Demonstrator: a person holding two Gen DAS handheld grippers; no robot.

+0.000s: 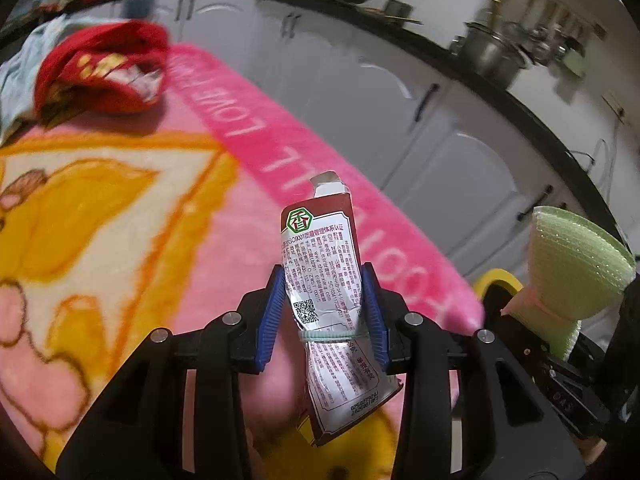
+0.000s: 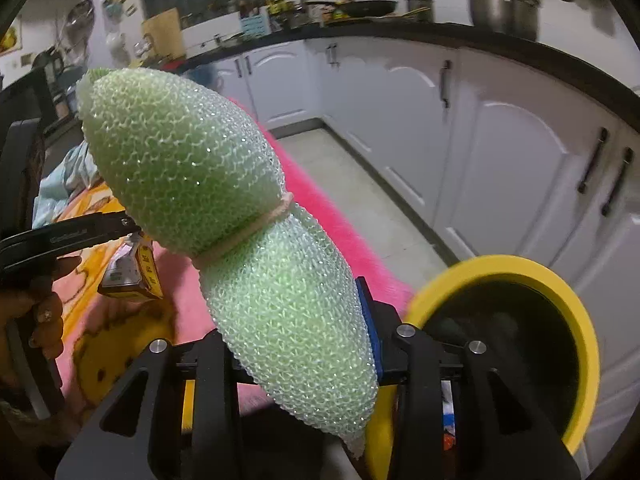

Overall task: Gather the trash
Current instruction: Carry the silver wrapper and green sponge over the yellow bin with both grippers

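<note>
My left gripper (image 1: 323,312) is shut on a crumpled red and silver foil packet (image 1: 320,264) tied with a pale rubber band, held above the pink blanket (image 1: 192,264). My right gripper (image 2: 296,332) is shut on a green foam net sleeve (image 2: 224,200), cinched in the middle by a band; it also shows in the left wrist view (image 1: 572,264) at the right edge. A yellow-rimmed black bin (image 2: 516,344) stands just right of the right gripper, beside the blanket's edge. The left gripper with its packet (image 2: 128,268) shows at the left of the right wrist view.
A red crumpled wrapper (image 1: 104,68) lies on the blanket's far left, next to a pale blue cloth (image 1: 20,72). White kitchen cabinets (image 2: 500,152) and a dark counter with pots (image 2: 500,4) run behind. Tiled floor (image 2: 360,184) lies between blanket and cabinets.
</note>
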